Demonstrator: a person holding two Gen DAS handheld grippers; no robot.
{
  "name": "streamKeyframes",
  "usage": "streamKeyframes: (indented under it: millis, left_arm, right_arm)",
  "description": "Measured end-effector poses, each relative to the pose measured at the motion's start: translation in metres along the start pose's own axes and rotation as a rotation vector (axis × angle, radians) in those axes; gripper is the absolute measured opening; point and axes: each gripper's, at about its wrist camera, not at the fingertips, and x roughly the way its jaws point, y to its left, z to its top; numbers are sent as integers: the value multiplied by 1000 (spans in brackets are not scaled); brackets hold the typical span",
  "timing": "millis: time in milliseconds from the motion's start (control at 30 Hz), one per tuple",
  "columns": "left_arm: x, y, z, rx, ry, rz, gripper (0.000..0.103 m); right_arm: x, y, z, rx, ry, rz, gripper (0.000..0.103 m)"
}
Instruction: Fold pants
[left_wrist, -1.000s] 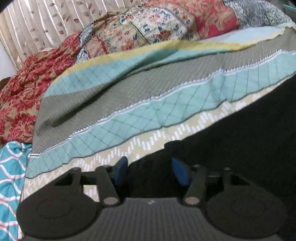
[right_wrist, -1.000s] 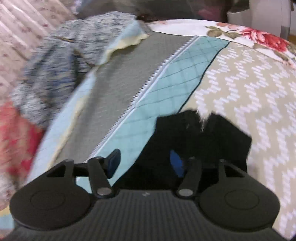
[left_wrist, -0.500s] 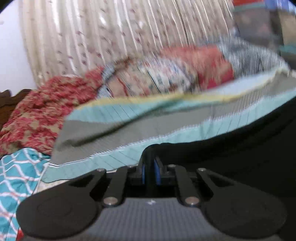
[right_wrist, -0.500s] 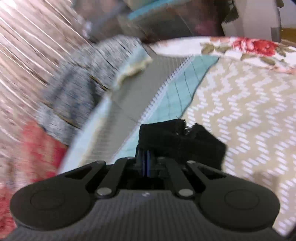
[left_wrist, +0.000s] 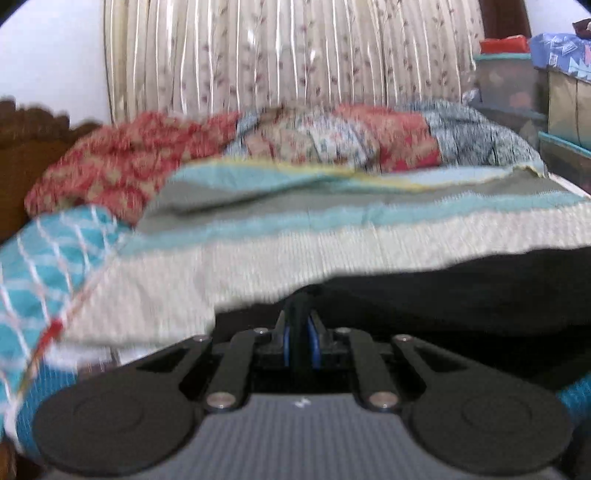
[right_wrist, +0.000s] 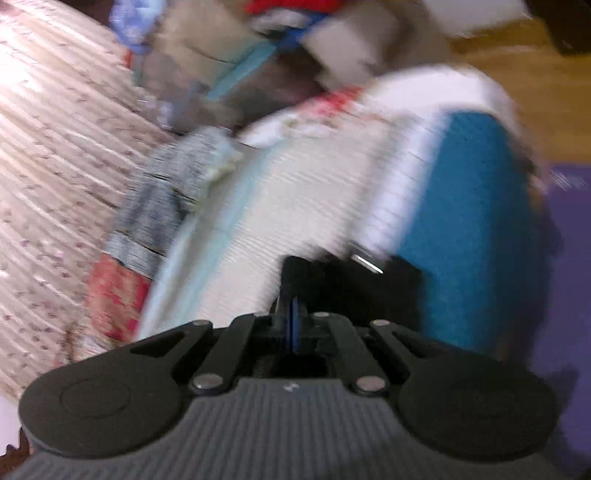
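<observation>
- No readable text, label, brand or number shows in either view.
- A small pale mark sits on the ribbed grey body behind the fingers of the left gripper (left_wrist: 300, 334); it is too small to read.
- The right gripper (right_wrist: 293, 321) bears a similar mark, equally illegible.

My bed and the things around it

I see a striped bedspread (left_wrist: 332, 221) on the bed, a red flowered quilt (left_wrist: 122, 162) bunched behind it, a patterned curtain (left_wrist: 258, 55) at the back, and stacked boxes (left_wrist: 506, 81) beside.
</observation>
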Motion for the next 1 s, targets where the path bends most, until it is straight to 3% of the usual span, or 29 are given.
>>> streamKeyframes:
  millis: [100, 167, 233, 333, 367, 400, 467, 600, 733, 833, 900, 1000]
  left_arm:
    - [2, -9, -27, -4, 72, -5, 14]
    - [3, -13, -34, 3, 108, -2, 14]
    - [-6, -11, -36, -17, 108, -26, 22]
    - [-28, 0, -39, -65, 96, -75, 33]
    - [-34, 8, -39, -87, 95, -88, 41]
    - [-40, 17, -39, -123, 93, -92, 53]
    - [-49, 45, -35, -242, 68, -85, 58]
    - [-39, 109, -30, -576, 70, -109, 61]
    - [-2, 148, -35, -842, 154, -276, 78]
    - [26, 149, -42, -899, 245, -340, 78]
    - [38, 142, -45, -884, 283, -358, 77]
    - [46, 134, -45, -843, 296, -330, 67]
  right_arm:
    - [6, -28, -21, 51, 5, -141, 10]
    - [6, -41, -23, 128, -12, -182, 17]
    - [-5, -43, -22, 163, -59, -154, 24]
    - [-29, -19, -18, 40, -186, -184, 32]
    - [-36, -9, -19, -7, -215, -169, 33]
    - [-41, 1, -18, -49, -227, -135, 36]
    - [-45, 22, -21, -121, -200, -34, 38]
    - [-19, 87, -48, -325, 12, 213, 40]
    - [18, 176, -133, -662, 283, 436, 48]
    - [31, 237, -219, -910, 503, 627, 52]
    - [34, 270, -274, -1046, 633, 751, 67]
    - [36, 310, -333, -1236, 728, 889, 83]
